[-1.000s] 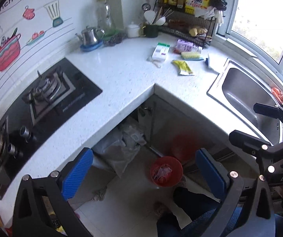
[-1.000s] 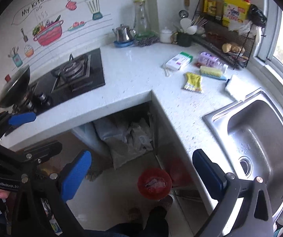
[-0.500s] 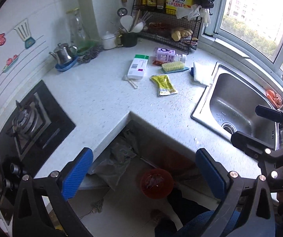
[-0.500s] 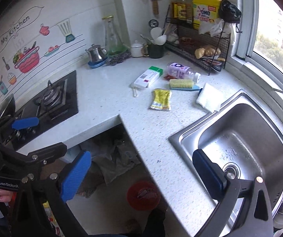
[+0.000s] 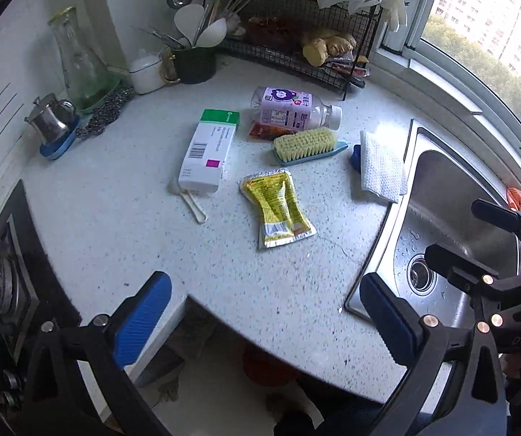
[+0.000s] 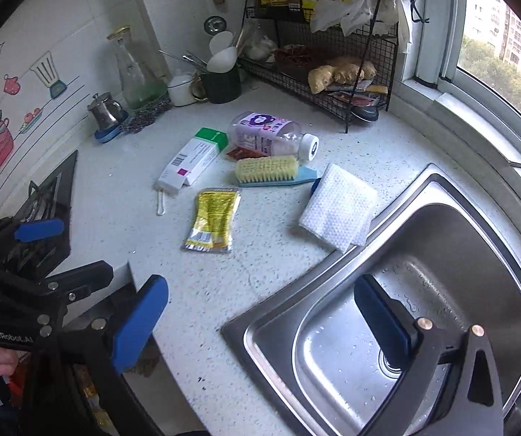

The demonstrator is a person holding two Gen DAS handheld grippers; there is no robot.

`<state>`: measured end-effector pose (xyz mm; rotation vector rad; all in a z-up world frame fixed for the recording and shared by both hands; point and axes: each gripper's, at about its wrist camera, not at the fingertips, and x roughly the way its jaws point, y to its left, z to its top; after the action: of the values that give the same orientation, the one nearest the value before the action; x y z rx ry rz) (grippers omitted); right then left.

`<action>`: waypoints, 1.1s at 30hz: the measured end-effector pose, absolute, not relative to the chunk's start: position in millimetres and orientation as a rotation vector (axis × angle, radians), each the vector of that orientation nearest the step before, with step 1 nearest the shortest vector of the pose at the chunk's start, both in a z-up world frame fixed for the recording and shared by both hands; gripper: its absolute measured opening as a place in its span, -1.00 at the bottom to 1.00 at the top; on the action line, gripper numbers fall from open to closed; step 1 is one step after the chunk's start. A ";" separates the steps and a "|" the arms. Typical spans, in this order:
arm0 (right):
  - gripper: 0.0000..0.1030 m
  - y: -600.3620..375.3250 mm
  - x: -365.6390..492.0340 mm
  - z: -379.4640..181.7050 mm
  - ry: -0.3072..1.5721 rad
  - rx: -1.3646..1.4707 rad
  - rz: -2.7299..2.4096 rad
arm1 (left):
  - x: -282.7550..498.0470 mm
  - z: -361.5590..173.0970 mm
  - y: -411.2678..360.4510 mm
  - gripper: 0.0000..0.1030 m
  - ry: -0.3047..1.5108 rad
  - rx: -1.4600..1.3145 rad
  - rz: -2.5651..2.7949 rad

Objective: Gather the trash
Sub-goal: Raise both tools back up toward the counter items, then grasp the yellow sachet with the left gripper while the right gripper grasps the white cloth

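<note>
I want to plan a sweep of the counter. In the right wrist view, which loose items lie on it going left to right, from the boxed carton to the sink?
White and green carton → yellow sachet → scrubbing brush → folded white cloth → sink.

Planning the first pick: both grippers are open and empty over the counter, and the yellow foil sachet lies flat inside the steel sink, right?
Not quite. The yellow foil sachet lies flat on the white speckled counter, left of the steel sink, not inside it; the left wrist view shows this. The left gripper and right gripper are indeed open and empty.
</note>
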<state>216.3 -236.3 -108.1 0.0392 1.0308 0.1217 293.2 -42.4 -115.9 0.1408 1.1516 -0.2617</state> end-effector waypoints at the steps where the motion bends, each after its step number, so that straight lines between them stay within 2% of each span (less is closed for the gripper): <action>1: 0.99 -242.6 224.8 -112.1 1.041 0.046 0.114 | 301.9 -119.7 -45.8 1.00 1.161 0.140 -0.265; 9: 0.99 -278.7 277.4 -146.0 1.108 0.086 0.083 | 364.8 -172.5 -72.6 1.00 1.245 0.150 -0.229; 16: 0.99 -293.0 300.3 -174.4 1.162 0.106 0.076 | 389.1 -213.0 -81.7 0.98 1.317 0.149 -0.211; 20: 0.99 -296.9 304.4 -181.9 1.172 0.112 0.074 | 398.3 -228.4 -82.0 0.68 1.341 0.153 -0.190; 24: 0.99 -301.3 310.8 -189.2 1.195 0.120 0.081 | 405.2 -238.9 -84.6 0.48 1.365 0.149 -0.188; 29: 0.99 -308.2 311.9 -190.2 1.202 0.126 0.084 | 408.5 -242.0 -90.0 0.38 1.349 0.154 -0.179; 33: 0.99 -316.6 316.5 -190.3 1.202 0.142 0.081 | 411.5 -238.9 -95.4 0.02 1.347 0.148 -0.177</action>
<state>316.5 -316.6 -190.3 0.1423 1.2020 0.0811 411.5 -95.4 -238.9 0.1477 1.3472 -0.1766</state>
